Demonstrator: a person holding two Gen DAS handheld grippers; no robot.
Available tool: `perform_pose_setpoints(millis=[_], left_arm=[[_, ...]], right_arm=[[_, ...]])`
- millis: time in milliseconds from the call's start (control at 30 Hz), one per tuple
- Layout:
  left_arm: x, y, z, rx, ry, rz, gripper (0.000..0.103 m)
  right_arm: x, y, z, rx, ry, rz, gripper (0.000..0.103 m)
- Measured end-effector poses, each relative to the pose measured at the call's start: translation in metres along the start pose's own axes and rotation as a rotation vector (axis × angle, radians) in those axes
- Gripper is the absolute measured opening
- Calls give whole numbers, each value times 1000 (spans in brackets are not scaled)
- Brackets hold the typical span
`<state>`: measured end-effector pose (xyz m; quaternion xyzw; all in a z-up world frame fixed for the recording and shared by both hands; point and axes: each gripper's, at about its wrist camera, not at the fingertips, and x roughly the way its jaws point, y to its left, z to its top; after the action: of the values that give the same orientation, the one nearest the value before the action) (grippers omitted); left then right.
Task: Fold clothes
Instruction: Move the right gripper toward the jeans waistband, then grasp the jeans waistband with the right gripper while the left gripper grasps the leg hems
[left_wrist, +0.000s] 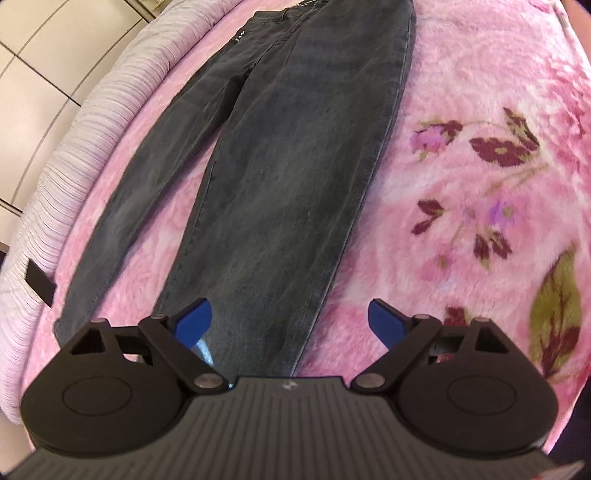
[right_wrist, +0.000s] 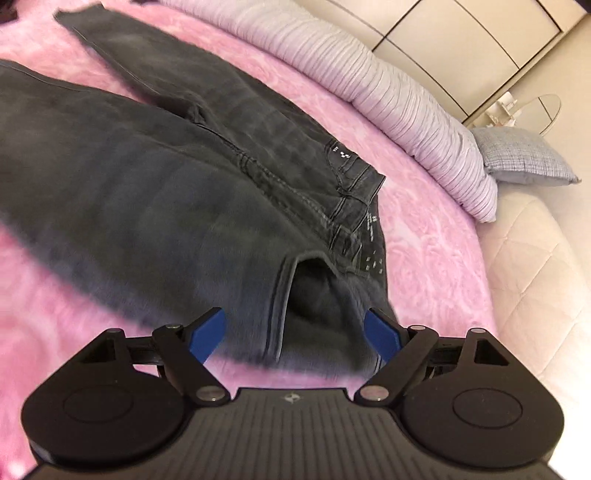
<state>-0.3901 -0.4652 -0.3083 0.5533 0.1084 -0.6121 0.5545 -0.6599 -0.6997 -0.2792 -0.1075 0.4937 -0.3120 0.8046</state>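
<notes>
Dark grey jeans (left_wrist: 280, 177) lie flat on a pink floral blanket (left_wrist: 480, 110), legs toward me in the left wrist view and waist at the far end. My left gripper (left_wrist: 290, 317) is open over the hem end of the nearer leg; its left pad (left_wrist: 194, 321) stands over denim, its right pad (left_wrist: 386, 323) over blanket. In the right wrist view the jeans (right_wrist: 147, 192) show their waistband (right_wrist: 351, 206) and pocket opening. My right gripper (right_wrist: 295, 323) hangs open just above that waist end, and nothing is pinched.
A lilac ribbed bedding roll (right_wrist: 388, 96) runs along the blanket's far edge, with a grey pillow (right_wrist: 517, 155) at its end. A cream quilted mattress (right_wrist: 535, 258) shows to the right. White cupboard doors (right_wrist: 461, 33) stand behind. A black tag (left_wrist: 38, 282) sits at the bed's left edge.
</notes>
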Motion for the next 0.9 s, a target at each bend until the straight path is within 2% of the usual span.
perform_pose_setpoints(millis=[133, 233, 433, 533, 633, 767, 900], left_arm=[[-7, -2, 17, -8, -1, 16, 86], [-10, -3, 28, -15, -3, 23, 86], [-2, -15, 27, 11, 4, 34, 85], [0, -17, 19, 21, 16, 56, 83], [3, -15, 6, 18, 51, 72, 71], [4, -11, -18, 16, 104, 106, 69], [3, -11, -40, 18, 137, 136, 69]], right_arm=[[-24, 0, -30, 3, -1, 68, 84], [-29, 3, -43, -44, 20, 107, 84], [-20, 21, -39, -386, -70, 101, 82], [-6, 26, -39, -589, -97, 87, 76], [11, 30, -43, -745, -100, 71, 72], [36, 31, -54, -861, -55, 63, 69], [44, 28, -61, -880, -70, 44, 68]])
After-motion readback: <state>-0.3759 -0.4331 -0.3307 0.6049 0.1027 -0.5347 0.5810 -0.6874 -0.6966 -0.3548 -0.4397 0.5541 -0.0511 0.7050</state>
